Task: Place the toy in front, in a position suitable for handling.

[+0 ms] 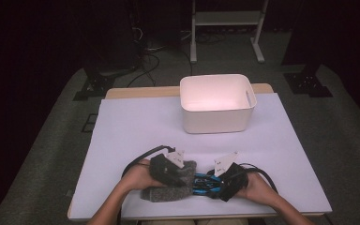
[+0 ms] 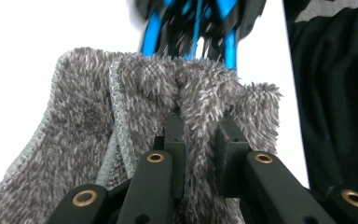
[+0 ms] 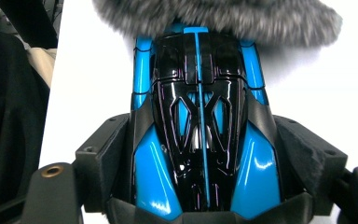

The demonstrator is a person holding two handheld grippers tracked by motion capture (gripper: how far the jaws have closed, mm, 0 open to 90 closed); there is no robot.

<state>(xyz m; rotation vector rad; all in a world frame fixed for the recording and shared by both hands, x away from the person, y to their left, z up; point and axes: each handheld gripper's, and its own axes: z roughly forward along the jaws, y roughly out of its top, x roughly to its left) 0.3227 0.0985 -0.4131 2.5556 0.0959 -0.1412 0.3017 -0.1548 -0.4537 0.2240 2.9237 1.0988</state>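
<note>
A grey fuzzy cloth [image 1: 171, 188] lies bunched at the table's near edge. My left gripper [image 1: 183, 176] is shut on a fold of it; in the left gripper view the cloth [image 2: 84, 121] rises pinched between the two black jaws of that gripper [image 2: 200, 135]. To its right a glossy blue and black toy car [image 1: 205, 183] is clamped by my right gripper [image 1: 216, 183]. In the right gripper view the car [image 3: 200, 130] sits nose-out with the gripper [image 3: 206, 156] pressing a pad on each flank, and its front end touches the cloth [image 3: 214, 16]. The car [image 2: 191, 23] shows blurred beyond the cloth.
A white rectangular bin [image 1: 218, 124] stands open at the back middle of the table. A pale sheet [image 1: 136, 126] covers the tabletop. Both forearms come in from the bottom edge. Dark stands and cables sit on the floor behind.
</note>
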